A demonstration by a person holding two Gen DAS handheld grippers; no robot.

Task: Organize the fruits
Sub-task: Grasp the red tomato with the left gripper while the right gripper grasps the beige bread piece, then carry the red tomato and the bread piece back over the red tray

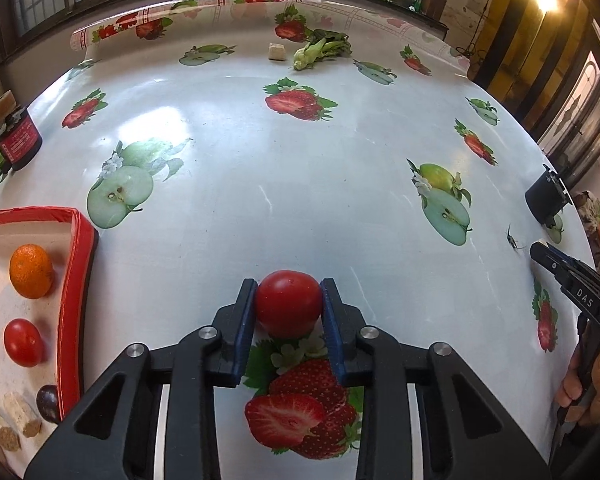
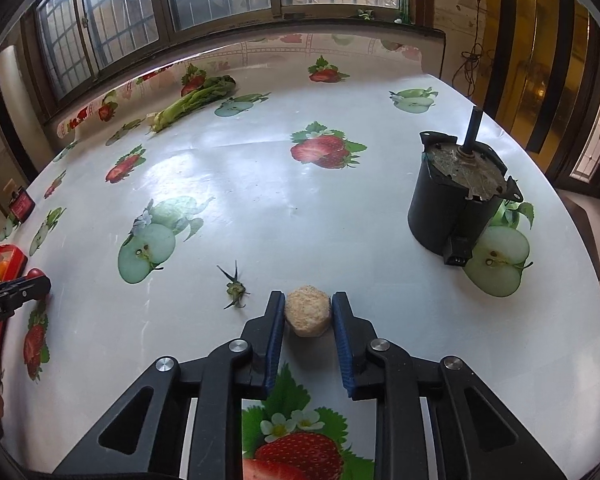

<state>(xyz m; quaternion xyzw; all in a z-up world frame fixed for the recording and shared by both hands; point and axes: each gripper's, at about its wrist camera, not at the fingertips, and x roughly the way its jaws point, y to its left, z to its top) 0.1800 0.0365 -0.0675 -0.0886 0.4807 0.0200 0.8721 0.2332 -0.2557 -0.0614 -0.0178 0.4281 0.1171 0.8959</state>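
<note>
My left gripper is shut on a red tomato that rests on the fruit-print tablecloth. Left of it stands a red-rimmed tray holding an orange, another tomato, a dark plum and several beige pieces. My right gripper is shut on a beige hexagonal piece lying on the cloth. The right gripper's tip shows at the right edge of the left wrist view, with a hand behind it.
A black motor stands at the right of the table. A leafy green vegetable and a beige cube lie at the far side. A dark jar stands far left. A green stem scrap lies beside the right gripper.
</note>
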